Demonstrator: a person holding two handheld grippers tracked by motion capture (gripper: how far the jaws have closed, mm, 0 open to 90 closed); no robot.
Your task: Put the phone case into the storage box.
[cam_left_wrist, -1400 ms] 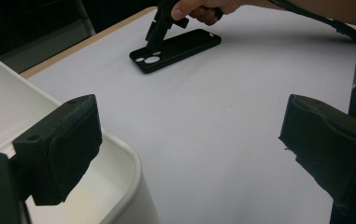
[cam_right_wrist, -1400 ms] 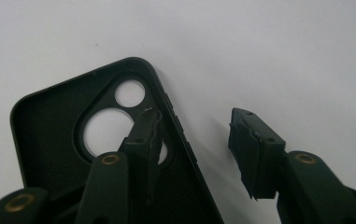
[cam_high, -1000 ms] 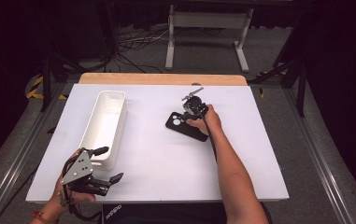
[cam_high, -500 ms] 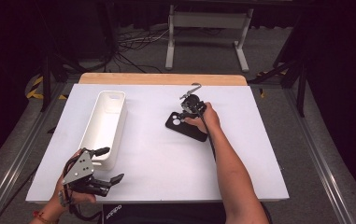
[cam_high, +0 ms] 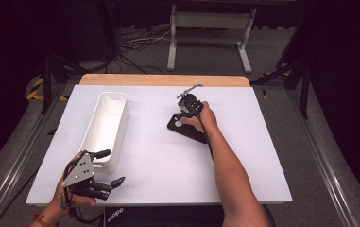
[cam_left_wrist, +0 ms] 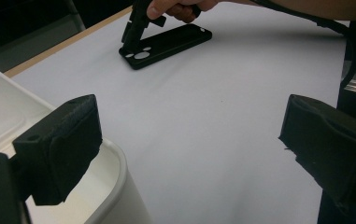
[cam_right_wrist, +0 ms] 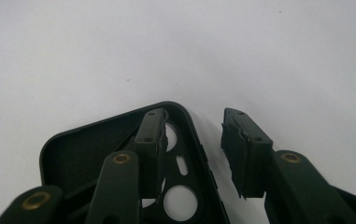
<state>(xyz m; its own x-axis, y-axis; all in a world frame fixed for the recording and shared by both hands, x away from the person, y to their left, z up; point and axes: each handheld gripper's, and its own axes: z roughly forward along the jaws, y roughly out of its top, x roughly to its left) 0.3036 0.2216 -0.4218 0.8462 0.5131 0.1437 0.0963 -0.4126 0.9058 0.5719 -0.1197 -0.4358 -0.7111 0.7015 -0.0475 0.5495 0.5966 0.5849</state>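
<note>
The right hand-held gripper (cam_right_wrist: 192,140) straddles the case (cam_right_wrist: 96,149) rim, jaws just spreading, not pinching; the left hand-held gripper (cam_left_wrist: 189,154) waits spread by the bin (cam_high: 103,130)

The right claw (cam_high: 183,109) points down with jaws just opening, while the left claw (cam_high: 107,167) rests level, jaws wide apart.

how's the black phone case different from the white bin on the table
The phone case is black, flat and thin; the bin is white, deep and tall-walled. The case is far smaller than the long bin. The case lies mid-table with the right tool straddling its edge, one jaw inside and one outside; the bin stands at the left, with the left tool by its near end, not touching. Both rest on the white table, open side up and empty.
</note>
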